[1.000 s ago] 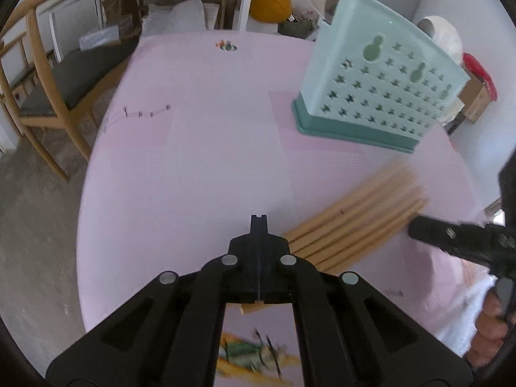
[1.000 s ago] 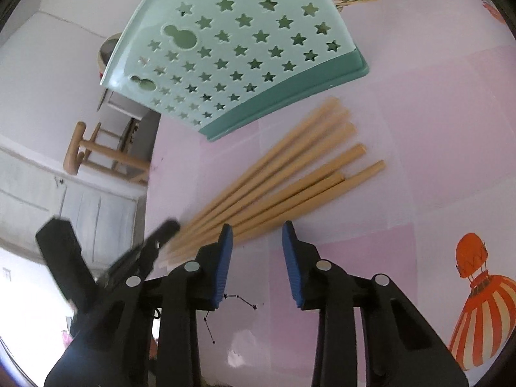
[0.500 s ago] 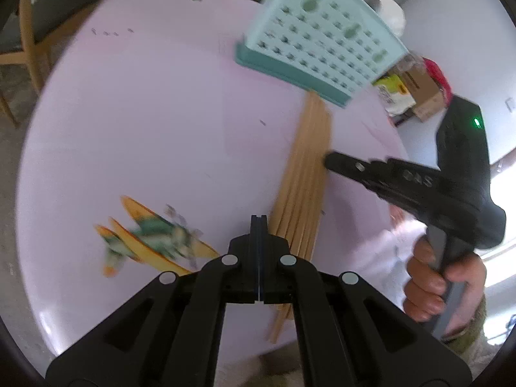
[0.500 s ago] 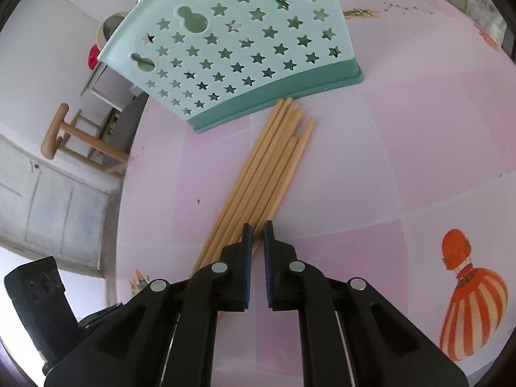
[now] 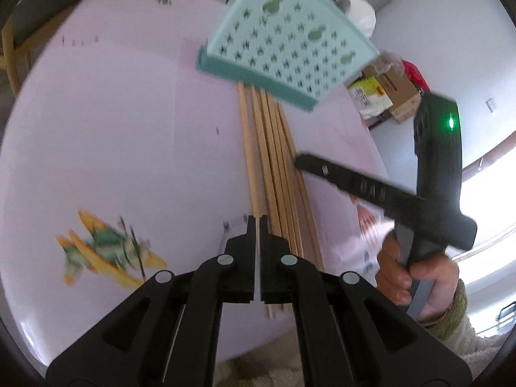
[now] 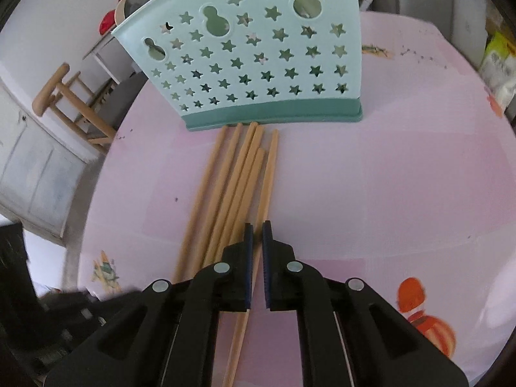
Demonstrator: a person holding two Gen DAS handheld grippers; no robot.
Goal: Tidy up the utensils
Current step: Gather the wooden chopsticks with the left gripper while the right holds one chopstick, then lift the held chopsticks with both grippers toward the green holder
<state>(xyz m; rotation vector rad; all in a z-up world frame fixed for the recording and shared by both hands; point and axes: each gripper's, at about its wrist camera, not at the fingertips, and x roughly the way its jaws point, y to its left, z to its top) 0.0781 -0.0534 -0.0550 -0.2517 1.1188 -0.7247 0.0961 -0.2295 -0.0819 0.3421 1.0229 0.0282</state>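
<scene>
Several wooden chopsticks lie side by side on the pink table, their far ends against the base of a mint-green utensil holder pierced with stars. My left gripper hovers over their near ends; its jaws are opening to a thin slit and press on nothing. In the right wrist view, my right gripper is closing on the rightmost chopstick, which runs between its pads. The other chopsticks lie just left of it, in front of the holder. The right gripper also appears from the side.
A hand with a green sleeve holds the right gripper beyond the table's right edge. Printed pictures mark the tablecloth. A wooden chair stands at the back left, a cardboard box on the floor behind.
The right jaws went from wide open to closed around one chopstick. The left gripper swung round to line up with the chopsticks, and its shut fingers parted to a slit.
</scene>
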